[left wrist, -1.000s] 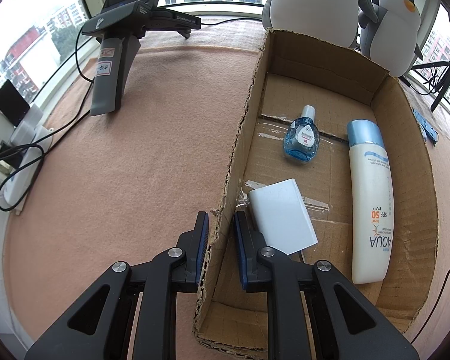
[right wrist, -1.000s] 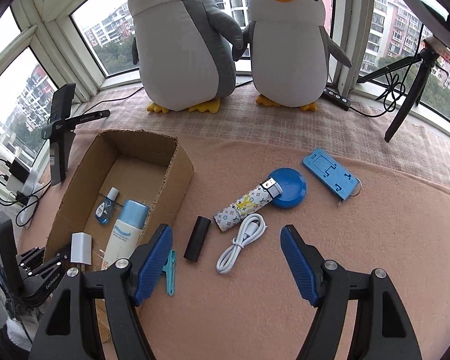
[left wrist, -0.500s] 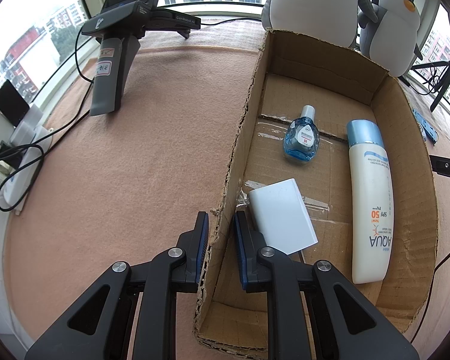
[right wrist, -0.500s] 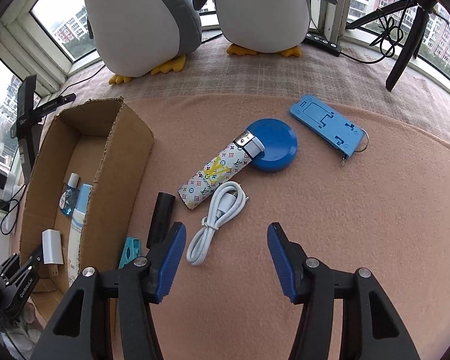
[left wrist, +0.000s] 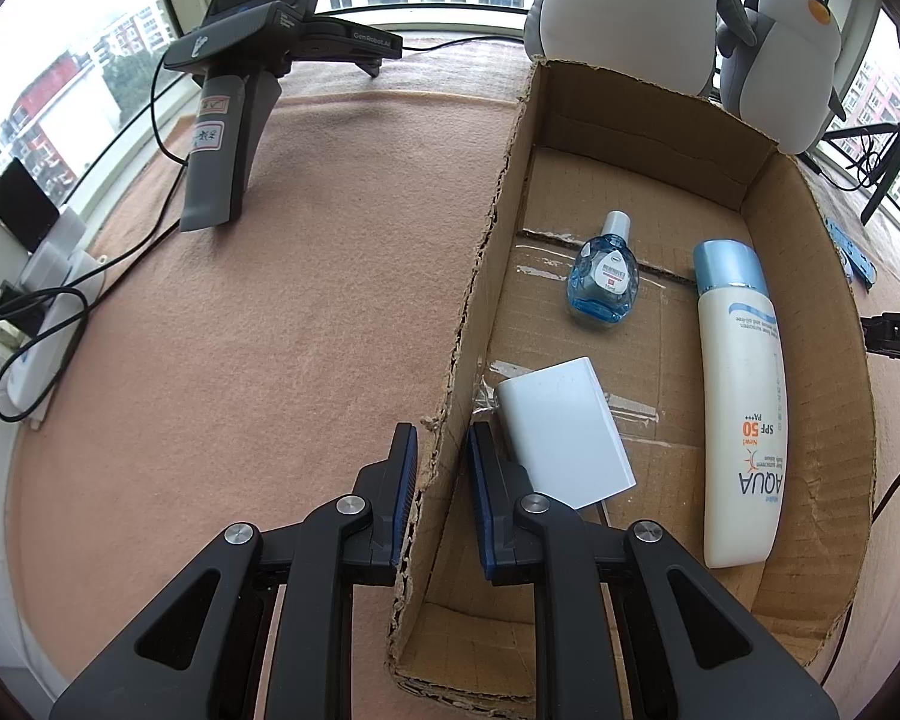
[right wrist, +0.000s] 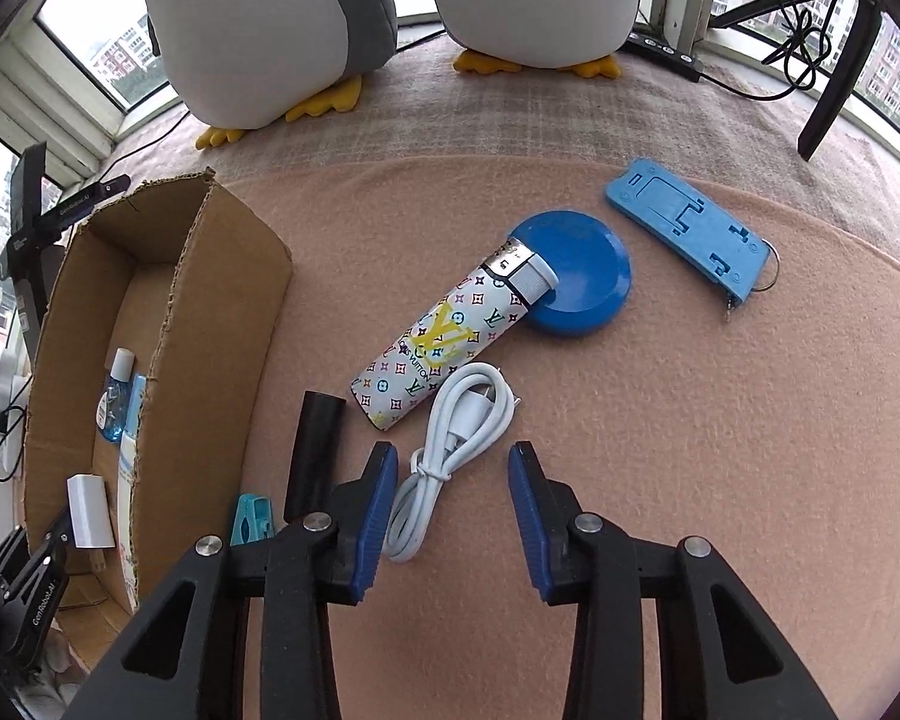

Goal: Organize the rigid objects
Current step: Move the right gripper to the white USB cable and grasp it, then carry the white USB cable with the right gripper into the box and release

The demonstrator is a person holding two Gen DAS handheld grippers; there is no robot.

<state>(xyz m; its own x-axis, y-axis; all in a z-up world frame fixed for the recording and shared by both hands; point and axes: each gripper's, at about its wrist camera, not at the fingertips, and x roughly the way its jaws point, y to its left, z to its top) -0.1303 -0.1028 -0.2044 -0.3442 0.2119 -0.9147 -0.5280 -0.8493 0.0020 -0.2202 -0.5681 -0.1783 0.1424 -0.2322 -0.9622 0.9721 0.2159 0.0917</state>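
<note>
Window-bay setup: pink felt worktop with two plush penguins along its far edge.

Cardboard box sits at the worktop's left side. Inside: eye-drop bottle, sunscreen bottle, white block.

Left gripper is clenched on the box's near-left wall, pads either side of the torn cardboard edge. Same pose as a second ago, so I read it as bracing the box.

Right gripper has dropped toward the felt over the last second, and its view has tightened onto the loose items. Its jaws are closing with the coiled white USB cable between them. The left pad is just beside the cable's tied waist and the right pad is apart from it, so no grip yet.

Outside the box, right of it:
- black cylinder and teal clip, nearest the box wall
- patterned tube, its cap resting on the blue round lid
- blue phone stand, toward the far right

Judgement: the cable is the next pick. Three items are boxed and about six are left. The cable is floppy, so a pinch off the tie could let loops sag or snag the tube on lift.
</note>
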